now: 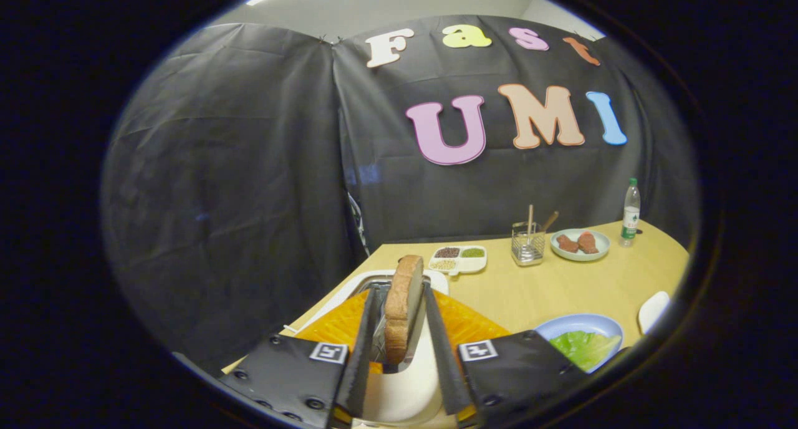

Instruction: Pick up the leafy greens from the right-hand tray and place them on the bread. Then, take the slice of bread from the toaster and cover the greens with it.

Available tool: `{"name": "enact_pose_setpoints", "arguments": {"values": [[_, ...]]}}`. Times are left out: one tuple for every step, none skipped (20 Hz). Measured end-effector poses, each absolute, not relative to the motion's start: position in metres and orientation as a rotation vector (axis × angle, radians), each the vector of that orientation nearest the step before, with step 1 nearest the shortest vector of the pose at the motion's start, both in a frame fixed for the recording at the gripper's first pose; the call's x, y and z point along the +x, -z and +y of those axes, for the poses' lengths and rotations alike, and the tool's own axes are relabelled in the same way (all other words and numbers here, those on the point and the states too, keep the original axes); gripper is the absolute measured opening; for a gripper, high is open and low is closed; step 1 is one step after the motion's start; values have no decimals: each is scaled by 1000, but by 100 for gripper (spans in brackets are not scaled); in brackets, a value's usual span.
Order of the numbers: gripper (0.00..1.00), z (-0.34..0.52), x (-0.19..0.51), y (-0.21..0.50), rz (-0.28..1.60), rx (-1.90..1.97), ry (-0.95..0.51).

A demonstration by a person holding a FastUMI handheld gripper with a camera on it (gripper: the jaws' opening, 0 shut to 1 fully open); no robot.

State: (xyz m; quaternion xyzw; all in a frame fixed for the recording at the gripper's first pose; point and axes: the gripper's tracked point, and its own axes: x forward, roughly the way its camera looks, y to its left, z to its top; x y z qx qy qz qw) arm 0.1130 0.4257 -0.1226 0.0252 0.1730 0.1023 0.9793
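Note:
A brown slice of bread (402, 310) stands on edge between my two fingers, and my gripper (401, 289) is shut on it. Its lower end hangs just above the white toaster (399, 388), which sits on an orange mat (467, 323). To the right of my fingers a pale blue plate (580, 322) holds leafy greens (586, 348). Whether bread lies under the greens I cannot tell.
On the wooden table (561, 285) beyond the toaster are a white divided dish of seeds (458, 259), a wire holder with sticks (528, 245), a plate with reddish meat pieces (580, 244) and a clear bottle (631, 217). A white object (653, 310) lies by the table's right edge.

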Motion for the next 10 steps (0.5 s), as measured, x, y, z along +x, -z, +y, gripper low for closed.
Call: {"name": "enact_pose_setpoints", "arguments": {"values": [[32,426,113,123,350,57,-204],[25,429,114,122,347,55,-208],[19,427,113,119,338,46,-198],[12,428,112,117,328,38,-197],[12,427,119,122,314,38,-185],[9,426,112,115,302,37,-185],[6,429,112,110,286,47,-190],[5,430,109,100,262,61,-193],[5,429,107,88,236,76,-197],[5,427,104,77,211,93,-197]]}}
